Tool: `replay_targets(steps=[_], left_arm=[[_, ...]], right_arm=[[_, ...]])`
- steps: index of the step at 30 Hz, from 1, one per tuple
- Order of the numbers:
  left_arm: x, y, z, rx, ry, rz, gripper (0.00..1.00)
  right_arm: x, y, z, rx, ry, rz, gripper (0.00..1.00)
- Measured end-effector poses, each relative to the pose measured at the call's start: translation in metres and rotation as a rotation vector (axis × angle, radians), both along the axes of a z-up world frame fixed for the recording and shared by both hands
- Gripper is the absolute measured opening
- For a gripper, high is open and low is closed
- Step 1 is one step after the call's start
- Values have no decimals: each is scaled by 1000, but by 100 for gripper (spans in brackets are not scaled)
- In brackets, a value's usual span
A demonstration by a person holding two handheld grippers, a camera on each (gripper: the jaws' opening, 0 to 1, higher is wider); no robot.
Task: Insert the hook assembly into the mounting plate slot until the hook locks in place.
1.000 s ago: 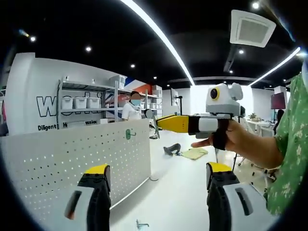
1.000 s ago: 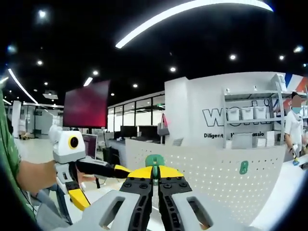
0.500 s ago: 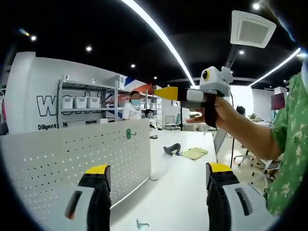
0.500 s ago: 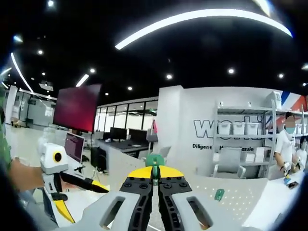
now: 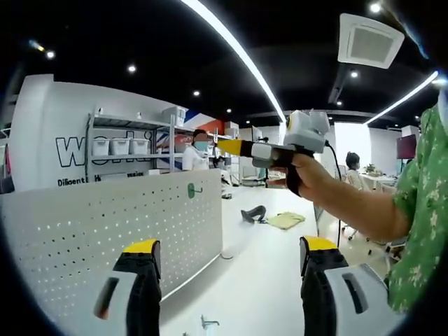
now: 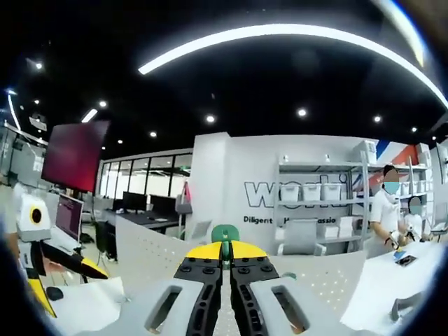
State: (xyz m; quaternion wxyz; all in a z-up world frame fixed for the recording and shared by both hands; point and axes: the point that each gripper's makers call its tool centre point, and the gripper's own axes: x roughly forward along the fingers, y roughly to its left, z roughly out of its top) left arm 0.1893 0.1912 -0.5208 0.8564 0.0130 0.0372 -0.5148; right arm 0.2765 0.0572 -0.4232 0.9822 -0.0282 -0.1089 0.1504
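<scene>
Swung further left across the left gripper view since half a second ago, and lower: right gripper, now level with its yellow tips pointing at the standing person by the shelves, held in a hand on a green-patterned sleeve. Also shifted in the right gripper view: shelving and wall lettering now sit nearer the centre, a sign of the camera turning, not of the room.

Left gripper stands wide apart, nothing between its jaws, above a white table. Right gripper pressed together on a green hook, whose rounded top pokes above the yellow tips. Seen at the left edge of the right gripper view: left gripper, with its yellow-tipped jaws spread.

Upright along the table's left side in the left gripper view: white perforated mounting plate, with a second green hook already seated in its upper right part. Well apart from the plate: right gripper and its hook, raised above the plate's top edge. Further down the table: a dark object beside a yellowish cloth. Near the bottom: a small metal piece, too small to identify. Behind the plate: shelves with white bins.
</scene>
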Motion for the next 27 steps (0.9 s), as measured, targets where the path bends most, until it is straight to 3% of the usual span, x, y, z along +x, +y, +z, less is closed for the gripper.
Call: replay_targets(steps=[12, 27], left_arm=[[3, 2, -4, -6, 10, 8, 84], [9, 5, -12, -9, 29, 17, 84]], right_arm=[[24, -16, -20, 54, 12, -81, 1], [59, -24, -41, 66, 36, -110, 1]])
